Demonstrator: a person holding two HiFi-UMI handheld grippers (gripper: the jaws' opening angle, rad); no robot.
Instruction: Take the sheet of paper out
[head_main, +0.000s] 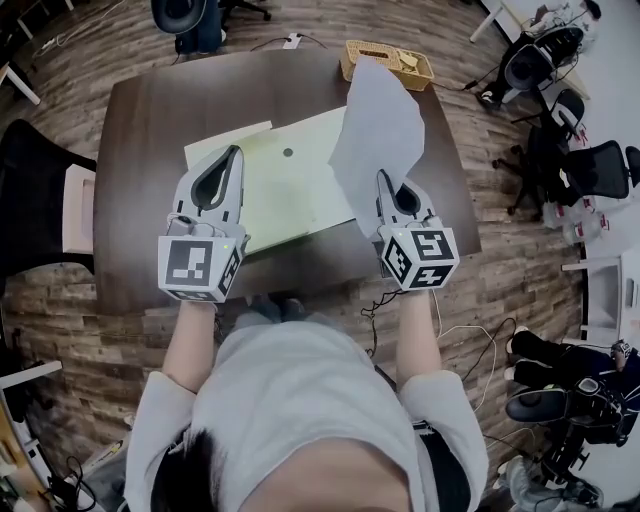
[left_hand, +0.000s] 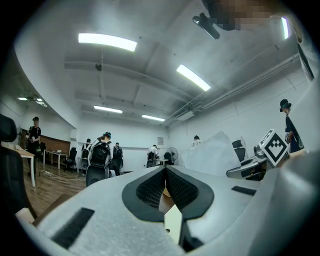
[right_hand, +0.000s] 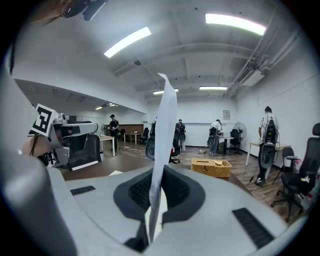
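Surrounding the raised sheet (head_main: 378, 130): green folder (head_main: 290, 190), wicker basket (head_main: 410, 68).

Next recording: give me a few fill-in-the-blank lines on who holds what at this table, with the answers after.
1. The jaws of the right gripper are shut on a raised white sheet of ____.
2. The left gripper, jaws together, shows over the pale green ____ lying flat on the table.
3. At the table's far edge stands a woven ____.

Missing words: paper; folder; basket.
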